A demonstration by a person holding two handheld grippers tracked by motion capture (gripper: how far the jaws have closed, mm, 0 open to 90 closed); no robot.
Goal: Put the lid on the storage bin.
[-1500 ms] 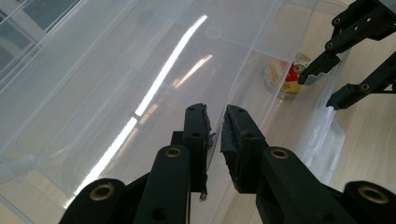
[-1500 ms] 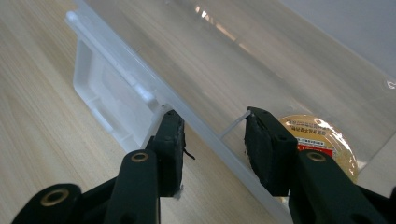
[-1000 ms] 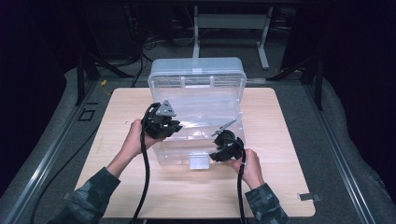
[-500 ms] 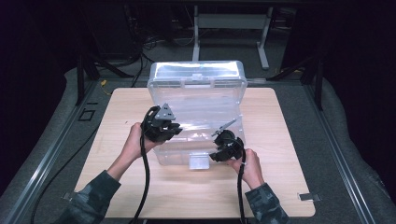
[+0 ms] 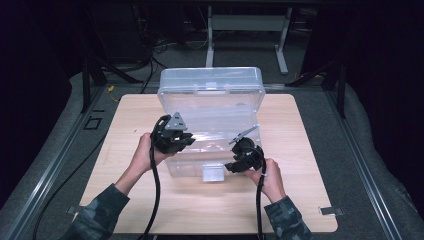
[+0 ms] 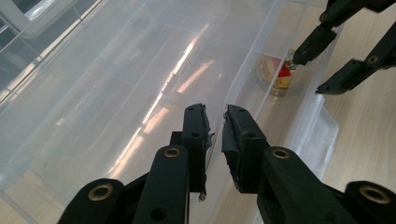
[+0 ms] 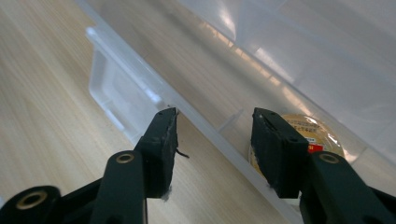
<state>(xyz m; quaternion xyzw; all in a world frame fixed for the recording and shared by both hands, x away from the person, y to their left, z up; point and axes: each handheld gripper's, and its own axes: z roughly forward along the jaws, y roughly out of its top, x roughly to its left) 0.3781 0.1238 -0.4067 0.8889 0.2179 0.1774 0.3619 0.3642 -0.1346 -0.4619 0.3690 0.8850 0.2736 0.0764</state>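
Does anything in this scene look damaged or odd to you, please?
Only the left gripper: the black rubber pads on its jaws look frayed and ragged at the edges. The clear plastic storage box seems intact.

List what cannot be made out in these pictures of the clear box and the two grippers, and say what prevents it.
- Print on the round tin: right gripper view, too small, partly behind a jaw.
- Far half of the tin: left gripper view, blurred by the box wall.
- Left gripper jaws: high view, hidden under its grey plate.
- Box front latch: high view, too small to tell if fastened.
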